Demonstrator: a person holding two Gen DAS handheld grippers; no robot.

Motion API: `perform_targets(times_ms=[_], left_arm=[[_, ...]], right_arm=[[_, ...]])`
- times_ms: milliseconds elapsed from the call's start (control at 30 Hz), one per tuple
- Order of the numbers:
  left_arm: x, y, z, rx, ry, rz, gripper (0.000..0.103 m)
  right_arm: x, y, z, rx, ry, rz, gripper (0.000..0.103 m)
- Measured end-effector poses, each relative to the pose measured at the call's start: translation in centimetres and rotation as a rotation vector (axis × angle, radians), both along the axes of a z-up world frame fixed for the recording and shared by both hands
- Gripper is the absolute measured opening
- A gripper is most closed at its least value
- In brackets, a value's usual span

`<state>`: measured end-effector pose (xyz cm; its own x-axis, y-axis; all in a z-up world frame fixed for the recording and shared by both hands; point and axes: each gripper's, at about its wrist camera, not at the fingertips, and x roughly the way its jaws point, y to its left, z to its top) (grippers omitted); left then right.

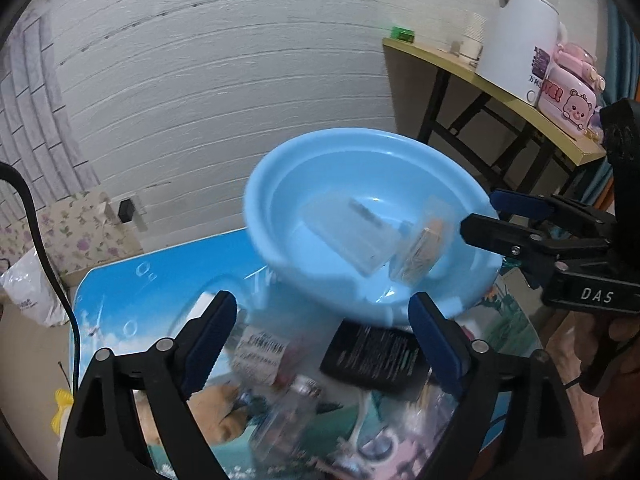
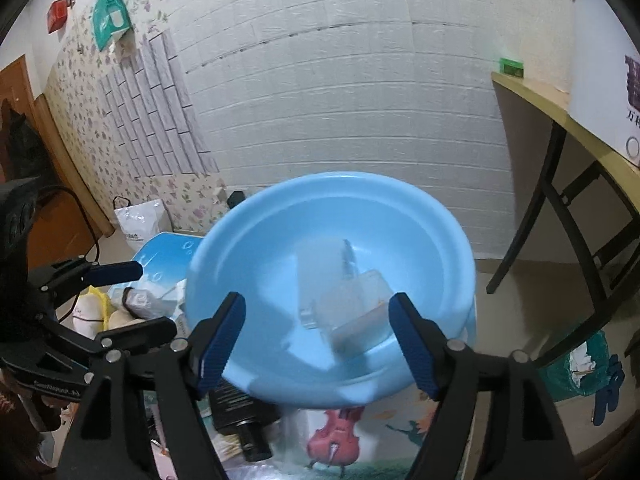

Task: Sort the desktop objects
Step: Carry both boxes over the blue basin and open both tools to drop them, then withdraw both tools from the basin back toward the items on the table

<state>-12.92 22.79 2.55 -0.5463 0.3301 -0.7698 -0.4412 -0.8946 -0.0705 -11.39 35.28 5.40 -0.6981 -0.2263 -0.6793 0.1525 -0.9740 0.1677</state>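
A light-blue basin [image 1: 276, 208] stands at the far end of the picture-printed table [image 1: 132, 300]. Inside lie a clear plastic box [image 1: 344, 236] and a small clear case with tan contents [image 1: 420, 256], both blurred. My left gripper [image 1: 322, 340] is open above a black box [image 1: 372, 356], a white labelled packet [image 1: 262, 356] and a blurred clear bottle [image 1: 288, 412], touching none of them. My right gripper [image 2: 318, 336] is open over the basin's [image 2: 240, 248] near rim, nothing between its pads. It also shows at the basin's right edge as the right gripper [image 1: 480, 212].
A yellow side table [image 1: 480, 80] at the right carries a white kettle [image 1: 516, 36], a pink toy box [image 1: 568, 100] and paper cups. A white plastic bag [image 1: 28, 292] sits on the floor at left beside a black cable [image 1: 44, 248]. More clutter [image 2: 140, 304] lies left of the basin.
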Motion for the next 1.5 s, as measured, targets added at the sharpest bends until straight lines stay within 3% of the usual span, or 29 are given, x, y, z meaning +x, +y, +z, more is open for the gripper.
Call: perform_targets(times_ms=[133, 367, 500, 667, 767, 933, 1033, 1167, 1333, 1500], left_arm=[[0.9, -2.2, -0.3, 0.007, -0.001, 0.035, 0.094], [2.1, -5.6, -1.1, -0.007, -0.010, 0.098, 0.096], [2.9, -7.1, -1.1, -0.017, 0.008, 0.130, 0.101], [3.6, -9.1, -1.0, -0.014, 0.017, 0.158, 0.101], [4.0, -10.4, -1.1, -0.007, 0.018, 0.177, 0.101], [4.6, -11.8, -1.1, -0.006, 0.026, 0.202, 0.101], [4.9, -12.8, -1.2, -0.004, 0.028, 0.220, 0.101], [5.4, -13.9, -1.4, 0.000, 0.025, 0.241, 0.101], [5.9, -15.1, -1.6, 0.001, 0.028, 0.261, 0.101], [6.7, -16.3, -1.2, -0.017, 0.074, 0.272, 0.102]], right_arm=[[1.0, -0.7, 0.1, -0.042, -0.017, 0.019, 0.075], [3.7, -2.1, 1.3, -0.066, 0.050, 0.006, 0.075], [4.9, -3.3, 1.9, 0.011, 0.098, -0.038, 0.075], [5.1, -4.3, 1.5, 0.024, 0.060, -0.021, 0.075], [5.5, -5.0, 1.2, 0.057, 0.057, -0.015, 0.083], [6.5, -5.6, 0.7, 0.079, 0.063, -0.012, 0.083], [6.9, -6.0, 0.2, 0.035, 0.073, 0.029, 0.084], [7.8, -6.9, 0.1, 0.021, 0.113, 0.062, 0.103], [8.1, -8.7, -0.3, 0.078, 0.114, 0.139, 0.103], [8.6, -9.1, 0.1, 0.040, 0.117, 0.170, 0.103]])
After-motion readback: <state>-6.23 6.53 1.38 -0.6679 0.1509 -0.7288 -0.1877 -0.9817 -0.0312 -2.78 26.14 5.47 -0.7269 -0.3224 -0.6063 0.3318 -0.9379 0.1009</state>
